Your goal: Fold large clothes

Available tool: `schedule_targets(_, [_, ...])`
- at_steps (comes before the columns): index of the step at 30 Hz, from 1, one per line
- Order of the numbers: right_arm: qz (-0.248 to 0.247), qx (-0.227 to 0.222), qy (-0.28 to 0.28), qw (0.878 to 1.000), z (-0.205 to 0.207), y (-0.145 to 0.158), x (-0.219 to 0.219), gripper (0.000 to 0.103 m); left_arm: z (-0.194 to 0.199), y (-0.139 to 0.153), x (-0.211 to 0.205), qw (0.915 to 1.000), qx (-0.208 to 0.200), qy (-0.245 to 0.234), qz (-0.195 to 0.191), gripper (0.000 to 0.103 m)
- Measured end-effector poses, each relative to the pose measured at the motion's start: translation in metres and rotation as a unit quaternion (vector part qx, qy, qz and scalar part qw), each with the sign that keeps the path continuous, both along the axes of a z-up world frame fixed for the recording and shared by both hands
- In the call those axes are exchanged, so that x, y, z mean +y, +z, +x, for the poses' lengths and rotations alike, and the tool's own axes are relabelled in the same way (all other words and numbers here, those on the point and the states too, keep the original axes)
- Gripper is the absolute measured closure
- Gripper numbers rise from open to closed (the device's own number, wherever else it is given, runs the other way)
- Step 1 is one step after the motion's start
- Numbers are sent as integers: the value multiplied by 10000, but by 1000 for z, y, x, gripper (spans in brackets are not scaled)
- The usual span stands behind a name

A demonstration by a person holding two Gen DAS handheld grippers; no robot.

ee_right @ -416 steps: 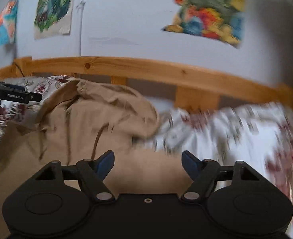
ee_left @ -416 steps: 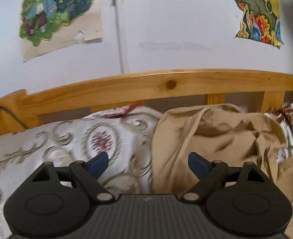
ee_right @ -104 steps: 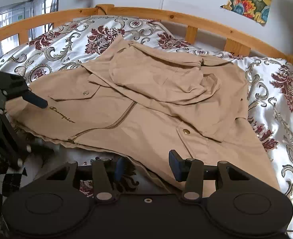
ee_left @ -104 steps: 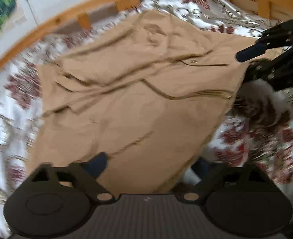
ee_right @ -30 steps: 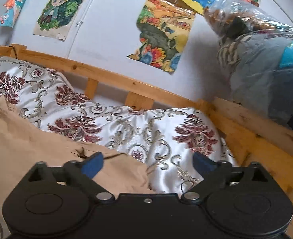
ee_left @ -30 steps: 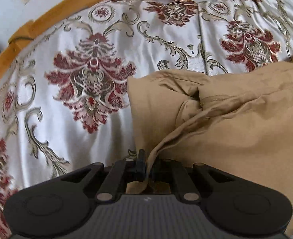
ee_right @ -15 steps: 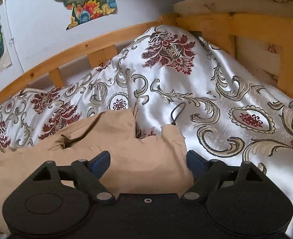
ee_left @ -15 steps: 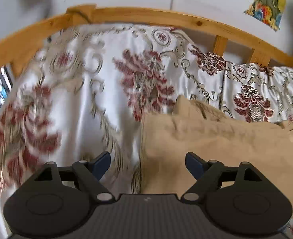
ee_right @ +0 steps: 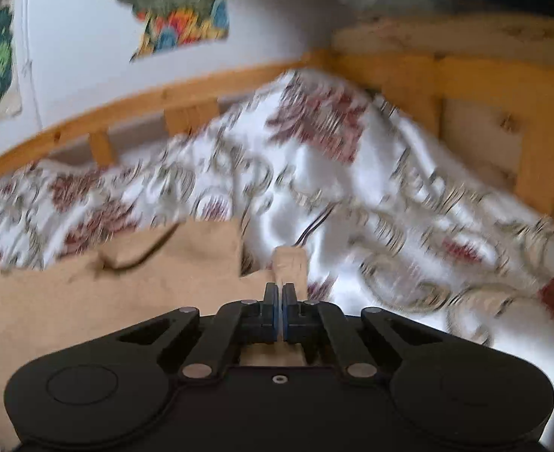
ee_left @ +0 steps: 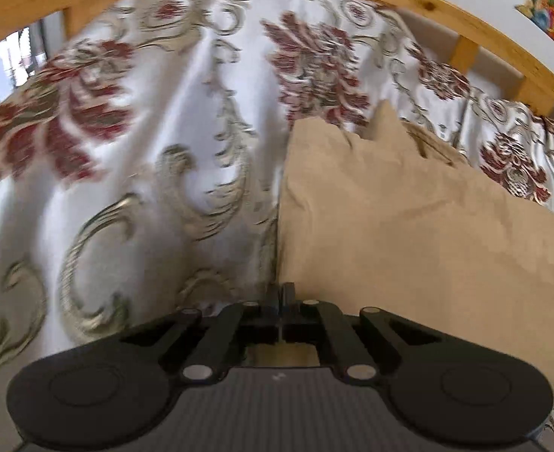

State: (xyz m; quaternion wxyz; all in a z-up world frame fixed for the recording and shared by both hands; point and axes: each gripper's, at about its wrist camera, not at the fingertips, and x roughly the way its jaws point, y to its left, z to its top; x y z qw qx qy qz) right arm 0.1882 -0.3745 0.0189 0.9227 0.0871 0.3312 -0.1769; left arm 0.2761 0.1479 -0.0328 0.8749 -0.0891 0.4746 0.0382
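On the bed (ee_left: pixel 133 203), with its shiny white cover of red flowers and swirls, lies the big tan jacket (ee_left: pixel 409 233), already doubled over into a thick long bundle. It sits a little away from the wooden rail (ee_left: pixel 446 11) at the back.

At one end the left gripper (ee_left: pixel 280 293) has its two fingers squeezed tight together, right at the near corner of the jacket. Tan cloth shows just behind the fingers, so it looks like the corner is pinched, but the very tips are too blurry to be sure.

At the other end the right gripper (ee_right: pixel 280 293) is squeezed tight too. A small flap of tan cloth (ee_right: pixel 290 263) pokes up just past its fingers, so I think it has that corner.

My guess is that the next fold is about to start. To do it well, both corners should come up together and at the same height, so the bundle does not sag in the middle. Pull gently apart first to make the edge straight. Then carry the edge over and lay it down even with the far edge.

A thin dark cord (ee_right: pixel 314 226) lies on the cover just beyond the right corner. It may catch, so tuck it in. That cover looks slippery, so go slowly or the whole jacket may slide.
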Motion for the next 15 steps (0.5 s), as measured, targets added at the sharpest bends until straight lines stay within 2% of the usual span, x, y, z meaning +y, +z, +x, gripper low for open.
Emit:
schedule_targets(7, [-131, 453, 92, 9988, 9, -31, -2, 103, -5, -4, -1, 9999, 71, -91, 125, 101])
schedule_targets(8, [-156, 468, 93, 9987, 8, -31, -1, 100, -6, -2, -1, 9999, 100, -35, 116, 100])
schedule_targets(9, [-192, 455, 94, 9987, 8, -29, 0, 97, -7, 1, -1, 9999, 156, 57, 18, 94])
schedule_targets(10, [-235, 388, 109, 9989, 6, -26, 2, 88, -8, 5, 1, 9996, 214, 143, -143, 91])
schedule_targets(11, [-266, 324, 134, 9990, 5, -24, 5, 81, -11, 10, 2, 9993, 212, 200, -252, 83])
schedule_targets(13, [-364, 259, 226, 9987, 3, -19, 13, 75, -19, 21, -1, 9997, 50, 117, -228, 58])
schedule_targets(14, [-462, 201, 293, 9983, 1, -15, 20, 67, -23, 27, -4, 9999, -32, 44, -138, 39])
schedule_targets(15, [-582, 96, 364, 9976, -1, -11, 28, 62, -26, 32, -10, 9999, -144, -31, -51, 32])
